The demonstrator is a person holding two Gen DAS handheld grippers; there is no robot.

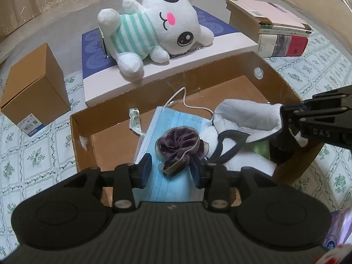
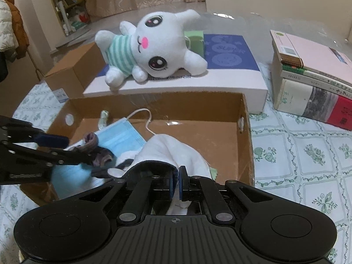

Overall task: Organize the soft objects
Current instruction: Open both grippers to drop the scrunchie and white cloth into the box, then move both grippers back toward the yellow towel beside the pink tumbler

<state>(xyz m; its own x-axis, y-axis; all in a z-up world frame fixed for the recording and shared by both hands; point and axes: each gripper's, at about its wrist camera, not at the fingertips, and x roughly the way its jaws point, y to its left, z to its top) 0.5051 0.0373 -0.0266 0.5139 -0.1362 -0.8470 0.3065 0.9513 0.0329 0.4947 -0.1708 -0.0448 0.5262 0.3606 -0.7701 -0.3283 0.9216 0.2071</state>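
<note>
Nearest the left wrist lens: left gripper (image 1: 171, 169), jaws parted, straddling a purple scrunchie (image 1: 178, 146) without pressing on it. Scrunchie resting on a blue face mask (image 1: 167, 136) on the floor of the open cardboard tray (image 1: 92, 136), so apparently just released. Mask lying flat, long axis running from near edge toward the far wall, ear loop trailing rightward. Further right, a white cloth with dark trim (image 1: 246, 118) draped over the other items in the tray, pinched at its edge by the right gripper (image 2: 175, 186), jaws clamped nearly together on the fabric; long axis of the cloth roughly left to right, hanging down into the tray. Step in hand, by judgement: lowering the cloth into the tray beside the scrunchie. Next move likely needing the right jaws to part once the cloth settles, and the left to lift clear without snagging the scrunchie. Beyond, a white plush toy (image 1: 154, 28) lying on its side on a flat white box (image 1: 171, 70), not yet collected.
</note>
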